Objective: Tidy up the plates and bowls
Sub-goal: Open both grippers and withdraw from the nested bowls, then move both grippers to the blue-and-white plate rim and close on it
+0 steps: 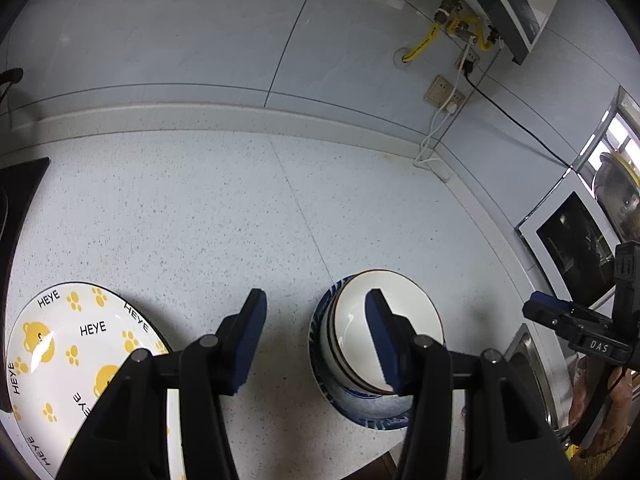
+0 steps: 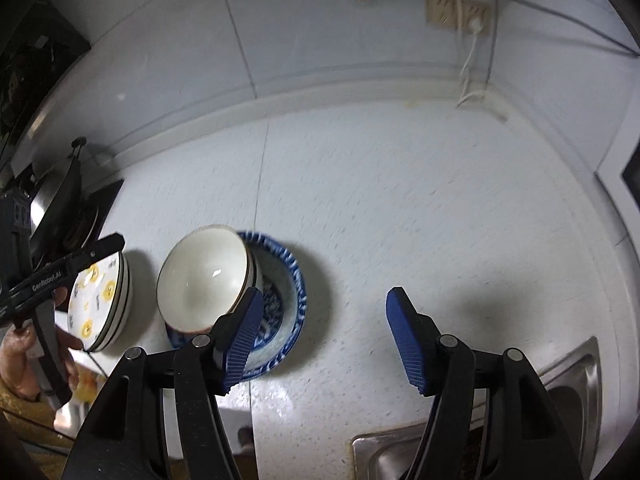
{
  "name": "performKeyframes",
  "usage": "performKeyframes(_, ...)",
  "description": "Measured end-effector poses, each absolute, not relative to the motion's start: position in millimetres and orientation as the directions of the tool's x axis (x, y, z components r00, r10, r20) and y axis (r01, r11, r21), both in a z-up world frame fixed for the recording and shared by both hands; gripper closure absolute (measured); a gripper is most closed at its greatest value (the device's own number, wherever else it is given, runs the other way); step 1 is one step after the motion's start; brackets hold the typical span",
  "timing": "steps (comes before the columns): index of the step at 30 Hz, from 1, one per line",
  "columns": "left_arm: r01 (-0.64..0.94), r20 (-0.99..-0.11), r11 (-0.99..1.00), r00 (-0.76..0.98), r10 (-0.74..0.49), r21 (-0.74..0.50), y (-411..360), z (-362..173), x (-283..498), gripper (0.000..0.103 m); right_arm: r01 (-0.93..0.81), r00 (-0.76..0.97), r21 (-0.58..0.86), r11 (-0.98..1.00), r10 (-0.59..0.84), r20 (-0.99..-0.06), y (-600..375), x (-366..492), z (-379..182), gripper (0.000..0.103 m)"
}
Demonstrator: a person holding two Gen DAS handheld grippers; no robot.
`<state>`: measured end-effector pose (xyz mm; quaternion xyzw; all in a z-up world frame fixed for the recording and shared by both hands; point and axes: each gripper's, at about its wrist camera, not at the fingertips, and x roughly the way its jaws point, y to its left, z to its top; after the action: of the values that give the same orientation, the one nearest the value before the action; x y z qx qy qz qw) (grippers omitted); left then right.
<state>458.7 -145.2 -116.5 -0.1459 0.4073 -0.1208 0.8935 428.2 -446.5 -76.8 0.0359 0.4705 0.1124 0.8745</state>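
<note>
On a speckled white countertop (image 1: 200, 208), white bowls (image 1: 356, 328) sit nested and tilted inside a blue-patterned bowl (image 1: 360, 408), well apart from the far wall. To their left lies a stack of white plates (image 1: 60, 352) printed with yellow bears and paw marks, near the edge of a dark stovetop (image 1: 20, 200).

The left gripper (image 1: 316, 300) hangs above the counter between the plates and the bowls, its blue-padded fingers (image 1: 252, 332) spread apart and holding nothing. The right gripper (image 2: 324, 300) hovers just right of the bowls, its fingers (image 2: 404, 332) likewise parted and empty, with bare counter between them.

A steel sink (image 2: 568, 384) lies near the right edge of the counter. On the far wall, a socket (image 1: 442, 92) holds a white plug and cable, below a water heater (image 1: 508, 4) with yellow hoses.
</note>
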Motion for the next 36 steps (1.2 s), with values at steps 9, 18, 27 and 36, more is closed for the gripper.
performKeyframes(9,0.108,-0.692,0.933,0.643,-0.329,-0.344,-142.0,-116.0,458.4,0.054,-0.096,0.632,0.131,0.987,0.162,-0.758,-447.0,402.6,-69.3,0.043)
performKeyframes(18,0.103,-0.687,0.934,0.651,-0.323,-0.341,-141.2,-119.5,453.5,0.054,0.017,0.804,0.076,0.997,0.031,-0.594,-433.2,370.7,-60.7,0.034)
performKeyframes(27,0.089,-0.73,0.929,0.593,-0.339,-0.36,-144.7,-139.7,451.2,0.054,-0.054,0.662,0.1,0.994,0.111,-0.741,-415.1,387.6,-93.3,0.031)
performKeyframes(36,0.067,-0.784,0.915,0.494,-0.376,-0.397,-146.8,-167.5,455.7,0.054,-0.15,0.5,0.111,0.982,0.173,-0.848,-402.1,395.6,-124.9,0.031)
